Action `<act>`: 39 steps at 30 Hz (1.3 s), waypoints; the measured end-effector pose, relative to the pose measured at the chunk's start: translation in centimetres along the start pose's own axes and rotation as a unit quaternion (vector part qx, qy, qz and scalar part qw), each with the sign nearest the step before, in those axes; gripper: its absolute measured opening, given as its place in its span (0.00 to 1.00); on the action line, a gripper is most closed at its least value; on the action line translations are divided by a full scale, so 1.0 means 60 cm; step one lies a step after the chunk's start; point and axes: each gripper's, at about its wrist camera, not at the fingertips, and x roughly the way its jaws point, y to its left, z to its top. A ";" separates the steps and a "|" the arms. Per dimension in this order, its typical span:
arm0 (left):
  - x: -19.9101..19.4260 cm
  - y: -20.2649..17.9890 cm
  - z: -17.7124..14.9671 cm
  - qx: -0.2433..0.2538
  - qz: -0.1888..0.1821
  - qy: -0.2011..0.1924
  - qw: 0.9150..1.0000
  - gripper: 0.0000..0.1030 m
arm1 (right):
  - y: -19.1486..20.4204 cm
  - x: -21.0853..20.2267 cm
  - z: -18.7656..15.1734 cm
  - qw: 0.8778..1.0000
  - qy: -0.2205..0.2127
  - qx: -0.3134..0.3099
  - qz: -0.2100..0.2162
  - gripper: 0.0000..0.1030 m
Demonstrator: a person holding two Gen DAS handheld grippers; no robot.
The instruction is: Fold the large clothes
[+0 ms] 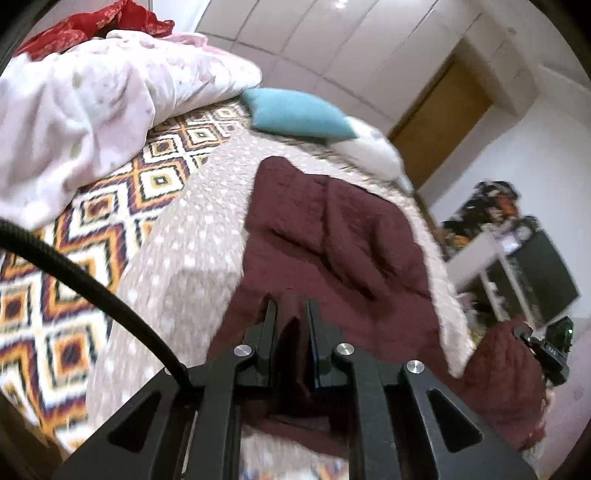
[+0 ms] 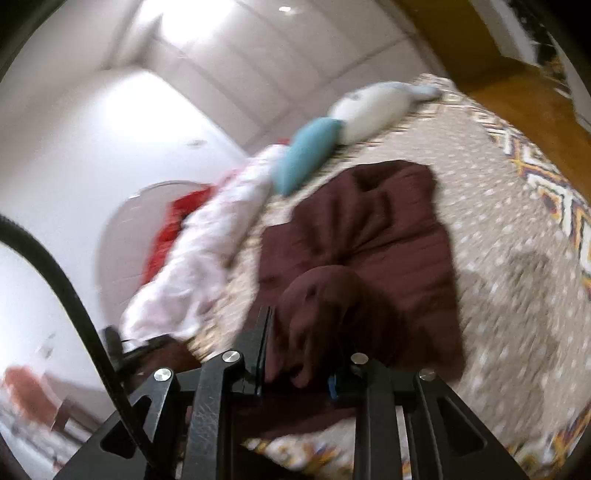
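Observation:
A large maroon garment (image 1: 332,236) lies spread and wrinkled on the bed's beige dotted cover (image 1: 192,236). My left gripper (image 1: 291,310) is shut on a fold of the maroon garment at its near edge. In the right wrist view the same garment (image 2: 380,229) lies on the cover, and my right gripper (image 2: 306,332) is shut on a bunched hump of it; the right finger is hidden under the cloth. The right gripper also shows in the left wrist view (image 1: 546,350), at the garment's right end hanging over the bed edge.
A pale pink crumpled blanket (image 1: 92,110) and red cloth (image 1: 92,26) lie at the bed's left. A teal pillow (image 1: 295,114) and a white pillow (image 1: 373,147) sit at the head. A patterned diamond sheet (image 1: 74,229) shows beside the cover. A cluttered rack (image 1: 517,258) stands to the right.

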 end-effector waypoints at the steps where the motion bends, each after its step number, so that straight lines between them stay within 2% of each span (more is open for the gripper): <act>1: 0.032 -0.001 0.015 -0.005 0.022 0.005 1.000 0.13 | -0.019 0.035 0.019 1.000 0.006 0.011 -0.028 0.24; 4: 0.112 0.010 0.035 -0.013 0.067 0.024 0.997 0.18 | -0.088 0.126 0.043 0.993 0.034 0.045 -0.100 0.24; 6: 0.149 0.027 0.038 -0.028 0.096 0.023 0.995 0.31 | -0.137 0.178 0.041 0.987 0.048 0.072 -0.138 0.24; 7: 0.160 0.040 0.041 -0.045 0.101 0.018 0.994 0.32 | -0.164 0.199 0.036 0.984 0.056 0.092 -0.145 0.25; 8: 0.164 0.053 0.044 -0.063 0.092 0.019 0.994 0.37 | -0.185 0.212 0.031 0.981 0.062 0.105 -0.148 0.25; 10: 0.154 0.075 0.045 -0.097 0.046 0.009 0.994 0.42 | -0.213 0.235 0.024 0.979 0.056 0.126 -0.149 0.25; 11: 0.144 0.085 0.051 -0.107 0.025 -0.002 0.994 0.48 | -0.216 0.243 0.023 0.979 0.052 0.124 -0.151 0.26; 12: 0.136 0.091 0.055 -0.109 0.016 -0.010 0.994 0.57 | -0.214 0.247 0.025 0.980 0.054 0.113 -0.154 0.27; 14: 0.116 0.097 0.061 -0.110 -0.002 -0.033 0.993 0.68 | -0.206 0.252 0.031 0.981 0.061 0.089 -0.159 0.32; 16: 0.104 0.100 0.064 -0.103 -0.013 -0.044 0.994 0.72 | -0.194 0.248 0.038 0.983 0.058 0.074 -0.160 0.37; 17: 0.105 0.102 0.065 -0.097 -0.020 -0.040 0.994 0.74 | -0.191 0.242 0.041 0.984 0.053 0.070 -0.156 0.44; 18: 0.107 0.102 0.064 -0.089 -0.025 -0.034 0.995 0.74 | -0.188 0.232 0.046 0.985 0.045 0.068 -0.149 0.53; 19: 0.110 0.102 0.061 -0.080 -0.026 -0.029 0.996 0.74 | -0.183 0.223 0.050 0.986 0.036 0.067 -0.148 0.57; 21: 0.124 0.097 0.048 -0.046 -0.018 -0.006 0.999 0.74 | -0.179 0.197 0.058 0.988 0.018 0.070 -0.140 0.60; 23: 0.135 0.096 0.030 -0.017 -0.005 0.011 1.000 0.74 | -0.180 0.167 0.063 0.990 0.007 0.081 -0.112 0.62; 24: 0.139 0.097 0.019 -0.006 -0.005 0.020 1.000 0.74 | -0.182 0.152 0.063 0.991 0.000 0.082 -0.103 0.67; 28: 0.147 0.104 -0.032 0.020 -0.035 0.046 0.998 0.74 | -0.177 0.104 0.047 0.993 -0.010 0.036 -0.112 0.77; 32: 0.176 0.111 -0.058 0.019 -0.047 0.082 0.995 0.74 | -0.186 0.129 0.033 0.988 0.031 -0.004 -0.152 0.78; 35: 0.198 0.106 -0.060 0.017 -0.058 0.094 0.994 0.74 | -0.192 0.167 0.031 0.989 0.052 -0.004 -0.138 0.78; 38: 0.205 0.104 -0.055 0.007 -0.064 0.089 0.994 0.74 | -0.183 0.210 0.031 0.989 0.066 -0.017 -0.129 0.78; 39: 0.204 0.105 -0.055 0.002 -0.072 0.087 0.994 0.61 | -0.177 0.226 0.029 0.987 0.072 -0.029 -0.140 0.78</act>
